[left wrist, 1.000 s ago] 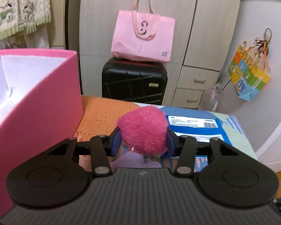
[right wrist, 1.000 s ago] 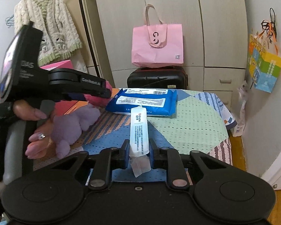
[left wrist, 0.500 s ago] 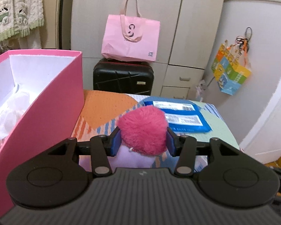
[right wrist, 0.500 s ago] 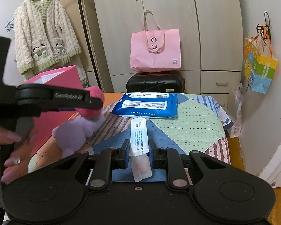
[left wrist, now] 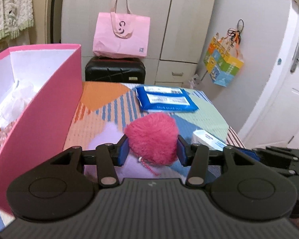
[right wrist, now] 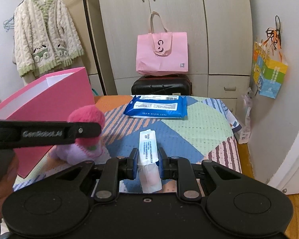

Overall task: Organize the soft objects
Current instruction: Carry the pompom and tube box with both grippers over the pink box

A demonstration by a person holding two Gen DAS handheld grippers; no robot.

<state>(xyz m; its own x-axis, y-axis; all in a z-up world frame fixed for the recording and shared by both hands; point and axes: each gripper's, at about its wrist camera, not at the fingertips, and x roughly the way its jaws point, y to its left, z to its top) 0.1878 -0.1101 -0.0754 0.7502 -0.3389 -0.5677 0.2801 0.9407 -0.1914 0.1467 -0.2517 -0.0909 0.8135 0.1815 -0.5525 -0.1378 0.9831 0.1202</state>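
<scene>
The left gripper (left wrist: 152, 149) is clamping its blue pads against both sides of the pink fuzzy head of a plush toy (left wrist: 151, 139), whose lilac body is hanging below the fingers and trailing onto the patchwork cover (left wrist: 201, 113); from the right wrist view the same toy (right wrist: 85, 135) is showing just under the left gripper's black arm, its body resting on the cover. To the left of those fingers a pink box (left wrist: 49, 103) is standing open, its white inside holding pale crumpled material and a few small things at its near end that are too blurred to name. The right gripper (right wrist: 148, 159) is pinching a narrow white tissue pack (right wrist: 148, 149) between its nearly closed fingers, the pack sticking out ahead of them and its folded end hanging down behind. Ahead of both sets of fingers a blue wipes pack (right wrist: 156, 107) is lying flat on the cover, well apart from the toy and the tissue pack. Beyond the far edge of the cover a black suitcase (right wrist: 161, 84) is standing with a pink tote bag (right wrist: 162, 55) on top, against pale wardrobe doors (right wrist: 169, 20). A cream knitted cardigan (right wrist: 43, 35) is hanging far left, and a colourful paper bag (right wrist: 269, 73) is hanging on the wall to the right.
</scene>
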